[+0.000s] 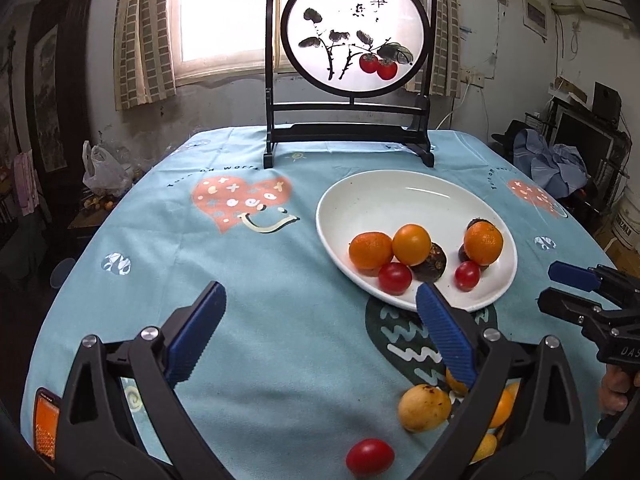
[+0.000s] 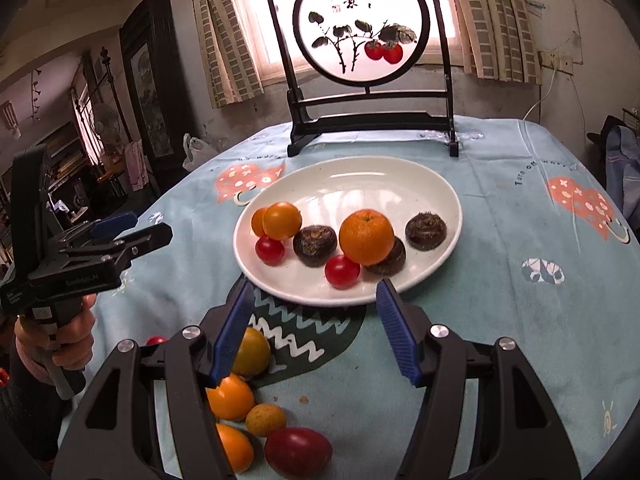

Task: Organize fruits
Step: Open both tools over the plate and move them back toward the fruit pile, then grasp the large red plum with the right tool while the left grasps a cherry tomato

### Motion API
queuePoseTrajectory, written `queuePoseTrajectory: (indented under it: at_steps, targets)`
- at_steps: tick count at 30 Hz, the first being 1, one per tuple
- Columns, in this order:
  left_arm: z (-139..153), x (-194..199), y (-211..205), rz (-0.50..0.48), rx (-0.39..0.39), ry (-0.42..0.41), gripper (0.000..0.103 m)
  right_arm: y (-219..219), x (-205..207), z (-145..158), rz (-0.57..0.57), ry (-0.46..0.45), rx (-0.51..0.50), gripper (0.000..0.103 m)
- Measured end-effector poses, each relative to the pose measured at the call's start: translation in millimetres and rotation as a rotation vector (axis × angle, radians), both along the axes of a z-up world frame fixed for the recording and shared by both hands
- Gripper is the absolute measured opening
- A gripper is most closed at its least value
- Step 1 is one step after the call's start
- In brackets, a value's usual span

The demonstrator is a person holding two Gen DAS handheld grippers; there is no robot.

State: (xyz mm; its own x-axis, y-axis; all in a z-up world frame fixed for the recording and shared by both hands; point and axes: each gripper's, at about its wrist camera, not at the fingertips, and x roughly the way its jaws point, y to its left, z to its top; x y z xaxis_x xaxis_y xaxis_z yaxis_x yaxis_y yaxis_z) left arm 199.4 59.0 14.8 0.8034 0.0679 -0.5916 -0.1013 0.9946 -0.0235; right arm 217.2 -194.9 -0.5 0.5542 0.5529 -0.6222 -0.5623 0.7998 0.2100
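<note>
Fruits on my white plate [image 2: 440, 184]: oranges, cherry tomatoes, apparently water chestnuts; left gripper [image 1: 320, 332] and right gripper [image 2: 316, 328] fingers apart, empty.

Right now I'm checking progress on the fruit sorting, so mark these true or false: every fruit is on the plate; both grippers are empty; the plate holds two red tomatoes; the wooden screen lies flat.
1. Every fruit is on the white oval plate: false, a red tomato and others lie on the tablecloth.
2. Left gripper and right gripper are empty: true.
3. Plate holds two red tomatoes: true.
4. The dark wooden screen lies flat: false, it stands upright.
</note>
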Motion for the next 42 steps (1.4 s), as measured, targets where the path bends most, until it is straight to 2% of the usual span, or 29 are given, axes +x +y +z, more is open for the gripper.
queuePoseTrajectory:
  at_steps: [3, 6, 9, 16, 22, 31, 39, 40, 42]
  targets:
    - [-2.9, -3.2, 5.6, -0.001, -0.023, 0.024, 0.098, -2.7, -10.4, -6.7, 0.062, 0.043, -0.025, 0.064]
    - [-3.3, -6.7, 7.8, -0.001, -0.032, 0.03, 0.098, -9.4, -19.6, -11.7, 0.14, 0.11, 0.007, 0.064]
    - [-2.2, -10.5, 7.5, 0.003, -0.017, 0.019, 0.098, -18.3, -26.4, -14.1, 0.17, 0.14, 0.027, 0.064]
    - [-7.6, -10.0, 10.5, 0.018, -0.012, 0.038, 0.098, -20.6, -34.7, -23.1, 0.186, 0.168, -0.012, 0.063]
    - [-9.5, -9.9, 13.6, 0.03, -0.006, 0.048, 0.098, -20.2, -36.1, -30.6, 0.188, 0.195, -0.05, 0.054]
    - [-11.7, -10.9, 16.0, 0.04, -0.003, 0.057, 0.098, -16.3, -36.4, -41.0, 0.191, 0.226, -0.096, 0.048]
    - [-14.0, -12.4, 19.3, 0.045, -0.002, 0.067, 0.098, -17.7, -34.0, -43.7, 0.192, 0.242, -0.086, 0.04]
    - [-14.1, -12.9, 19.8, 0.037, -0.004, 0.071, 0.098, -20.2, -31.9, -43.3, 0.186, 0.249, -0.068, 0.04]
    - [-15.9, -14.8, 17.1, -0.053, -0.019, 0.102, 0.098, -26.5, -27.4, -41.6, 0.165, 0.259, -0.028, 0.04]
